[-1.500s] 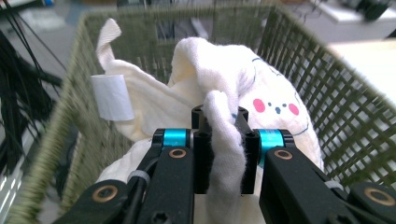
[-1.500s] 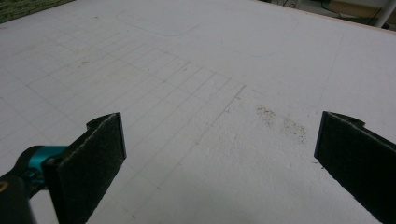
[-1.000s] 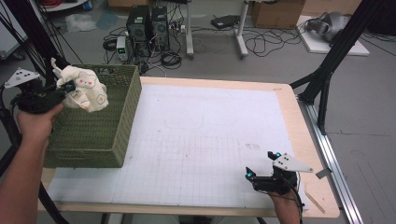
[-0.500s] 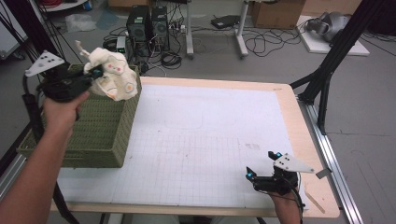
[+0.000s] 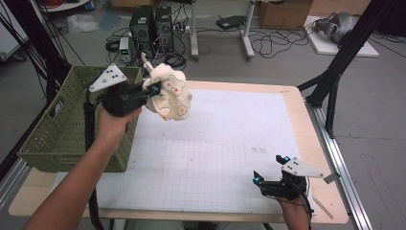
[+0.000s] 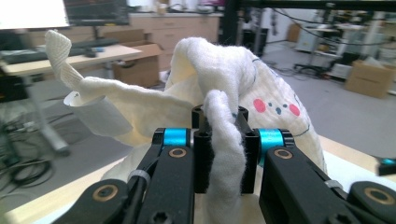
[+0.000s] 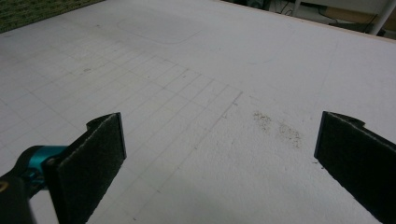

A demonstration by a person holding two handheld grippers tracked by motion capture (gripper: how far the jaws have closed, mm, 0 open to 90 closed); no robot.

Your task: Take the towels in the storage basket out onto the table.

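A workshop floor strewn with cables, computer towers and cardboard boxes lies beyond the surface [image 5: 306, 120], a wooden top under a white gridded mat. In the high view, the left claw [image 5: 154, 89] holds a cream cloth garment [image 5: 171, 93] with pink dots in the air, just beside the green woven basket [image 5: 67, 129] and past its near corner, over the mat. The right claw [image 5: 270, 168] rests low near the front edge, well apart from the basket.

In the left gripper view, the jaws are clamped tight on a twisted fold of the garment [image 6: 224, 93]; the rest hangs bunched, a ribbon-like strap sticking out.

In the right gripper view, the jaws stand wide apart with nothing between them, over bare mat [image 7: 196, 74].

To lay the garment out well, I'd carry it clear of the basket rim, lower it mid-mat, and let the free claw catch a loose edge; the trailing strap could snag on the basket
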